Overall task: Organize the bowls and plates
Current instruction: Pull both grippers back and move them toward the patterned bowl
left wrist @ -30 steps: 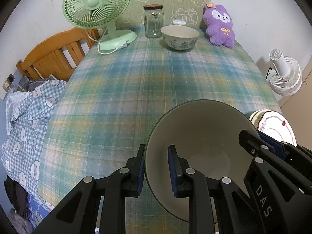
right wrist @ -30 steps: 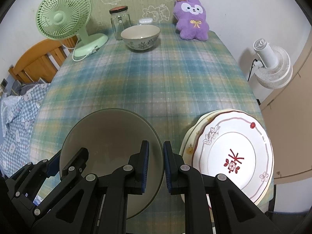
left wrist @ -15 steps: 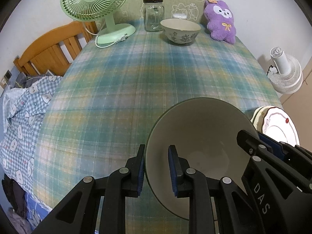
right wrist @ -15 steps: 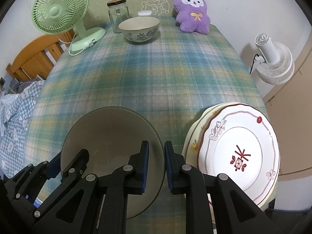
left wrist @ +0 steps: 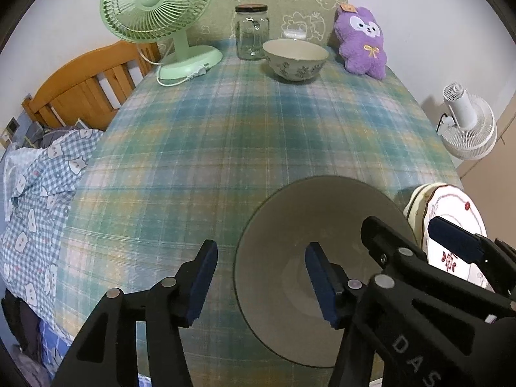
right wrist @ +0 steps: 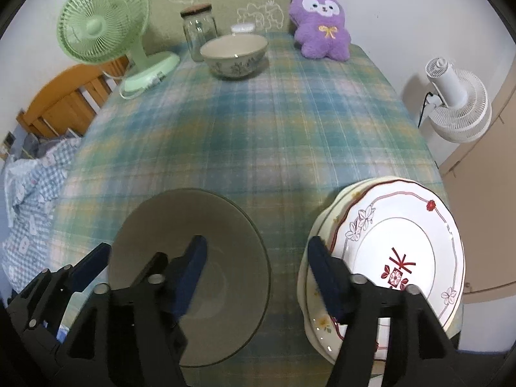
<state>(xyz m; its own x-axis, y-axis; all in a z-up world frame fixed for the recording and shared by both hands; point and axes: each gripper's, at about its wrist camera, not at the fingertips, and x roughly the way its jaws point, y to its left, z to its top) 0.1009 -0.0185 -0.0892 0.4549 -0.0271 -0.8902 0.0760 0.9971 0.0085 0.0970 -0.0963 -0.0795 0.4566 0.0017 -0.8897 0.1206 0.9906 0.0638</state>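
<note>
In the left wrist view, the left gripper [left wrist: 261, 279] at lower centre is opening, its jaws apart astride the near-left rim of the grey bowl [left wrist: 325, 222], pads clear of it. In the right wrist view, the right gripper [right wrist: 254, 277] is opening too, astride the bowl's right rim without pressing. The bowl sits on the tablecloth [right wrist: 258, 129] at lower left; stacked plates [right wrist: 400, 258] lie lower right. A patterned bowl [right wrist: 234, 54] stands at the top.

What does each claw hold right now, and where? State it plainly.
Nothing. Both the left claw and right claw are opening, each straddling the grey bowl's rim, pads clear of it.
</note>
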